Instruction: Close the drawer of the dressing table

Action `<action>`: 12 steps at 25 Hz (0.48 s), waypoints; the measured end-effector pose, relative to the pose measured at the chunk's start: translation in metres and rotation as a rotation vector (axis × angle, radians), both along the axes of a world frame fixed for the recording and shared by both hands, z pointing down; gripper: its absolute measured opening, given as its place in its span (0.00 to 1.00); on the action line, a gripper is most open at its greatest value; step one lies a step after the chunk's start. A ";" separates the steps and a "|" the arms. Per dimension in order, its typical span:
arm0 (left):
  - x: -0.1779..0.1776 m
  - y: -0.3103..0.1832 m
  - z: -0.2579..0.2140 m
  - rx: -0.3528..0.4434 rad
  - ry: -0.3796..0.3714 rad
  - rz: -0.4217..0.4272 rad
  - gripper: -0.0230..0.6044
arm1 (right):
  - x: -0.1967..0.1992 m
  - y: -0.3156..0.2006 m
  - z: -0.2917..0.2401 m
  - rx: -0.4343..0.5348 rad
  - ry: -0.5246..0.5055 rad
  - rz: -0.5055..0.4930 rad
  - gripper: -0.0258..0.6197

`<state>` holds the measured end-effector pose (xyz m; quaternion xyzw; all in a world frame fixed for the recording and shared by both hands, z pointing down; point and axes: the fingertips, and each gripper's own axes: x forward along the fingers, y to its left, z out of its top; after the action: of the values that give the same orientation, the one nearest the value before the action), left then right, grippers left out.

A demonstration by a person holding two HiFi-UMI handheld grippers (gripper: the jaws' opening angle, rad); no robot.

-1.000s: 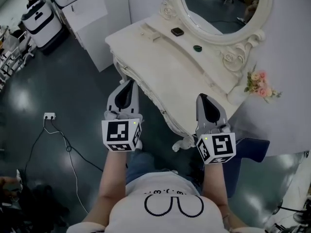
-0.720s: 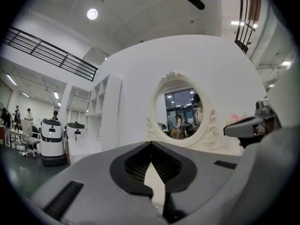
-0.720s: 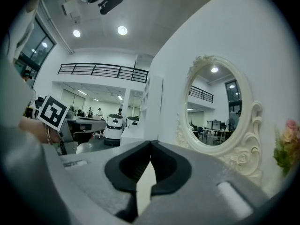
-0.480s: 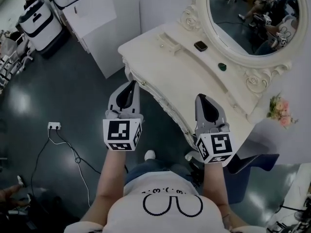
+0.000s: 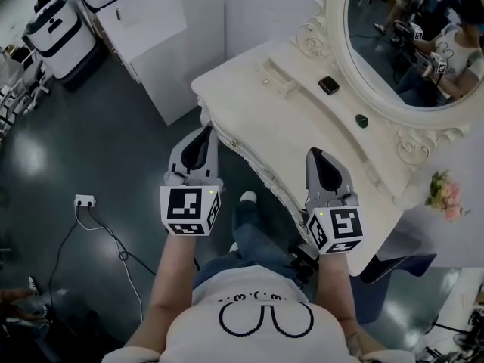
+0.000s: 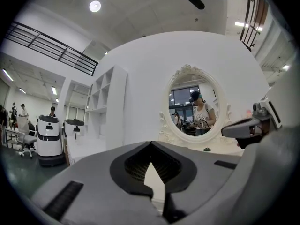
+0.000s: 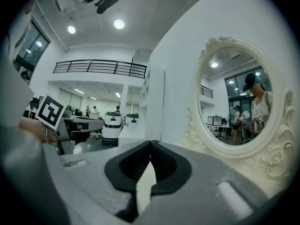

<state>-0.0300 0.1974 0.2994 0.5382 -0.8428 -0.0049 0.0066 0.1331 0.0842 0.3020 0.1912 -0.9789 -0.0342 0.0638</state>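
Between the left hand-held gripper and the right hand-held gripper, the dressing table front edge is seen slanting.
Both are closed with nothing held; the drawer itself is not made out along that edge.

Both forearms reach forward side by side, roughly level. The left gripper and the right gripper have their jaws closed tip to tip (nothing between them). The wrists seem straight, mostly covered by the marker cubes.
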 end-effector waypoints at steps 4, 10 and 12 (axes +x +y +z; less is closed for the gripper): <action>-0.032 -0.016 0.001 -0.004 -0.009 -0.013 0.03 | -0.032 -0.022 0.007 -0.020 -0.011 -0.008 0.04; -0.085 -0.054 0.007 -0.050 -0.027 -0.003 0.03 | -0.095 -0.061 0.016 -0.062 -0.029 -0.026 0.04; -0.110 -0.069 0.006 -0.058 -0.029 -0.006 0.03 | -0.119 -0.074 0.018 -0.066 -0.033 -0.036 0.04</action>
<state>-0.1396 0.1282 0.3053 0.5353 -0.8441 0.0272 0.0098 0.0144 0.0103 0.3202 0.1720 -0.9836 0.0002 0.0534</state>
